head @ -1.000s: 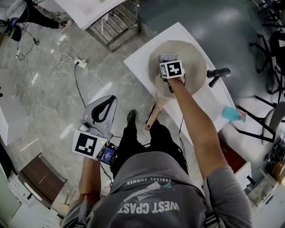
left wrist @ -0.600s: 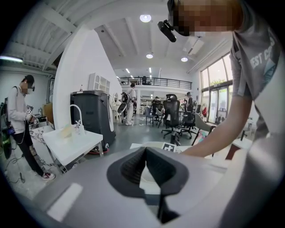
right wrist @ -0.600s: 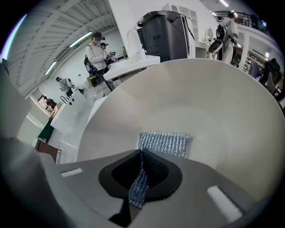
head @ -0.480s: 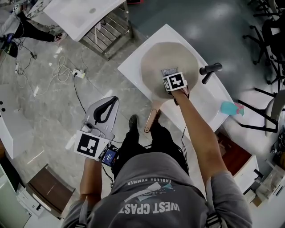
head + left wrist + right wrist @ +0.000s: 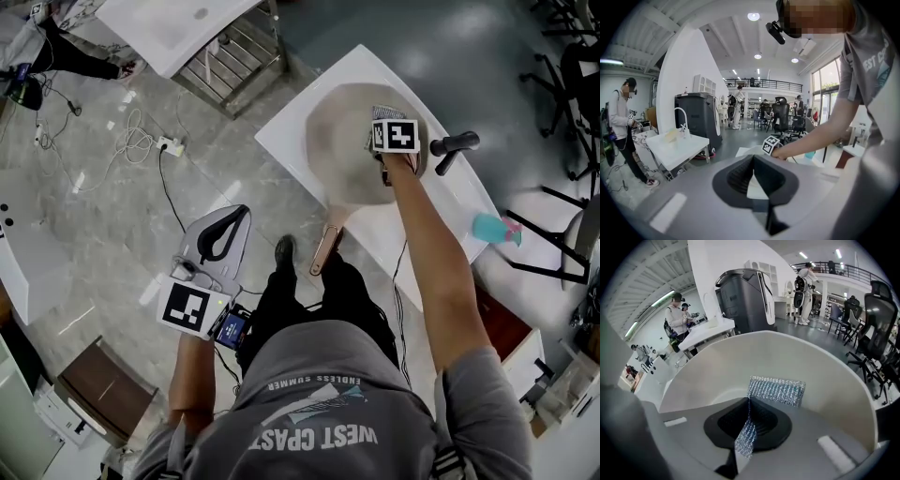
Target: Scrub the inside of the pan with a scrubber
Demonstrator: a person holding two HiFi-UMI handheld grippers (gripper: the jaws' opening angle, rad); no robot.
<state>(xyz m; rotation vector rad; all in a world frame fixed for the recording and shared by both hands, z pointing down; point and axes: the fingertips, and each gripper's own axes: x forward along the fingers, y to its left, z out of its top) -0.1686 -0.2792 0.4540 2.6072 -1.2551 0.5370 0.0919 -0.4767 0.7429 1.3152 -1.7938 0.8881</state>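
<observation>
The right gripper (image 5: 749,422) has its fingers (image 5: 729,420) pinched tight on the scrubber (image 5: 777,390), so its free end can rub the pan (image 5: 708,371) wall. The pan sits on the desk (image 5: 291,127). The left gripper (image 5: 753,180), closed and empty, hangs clear.

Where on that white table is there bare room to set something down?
Bare: the table's far corner beyond the pan, its left corner, and the stretch between pan and teal bottle. Crowded where the black handle lies beside the pan.
</observation>
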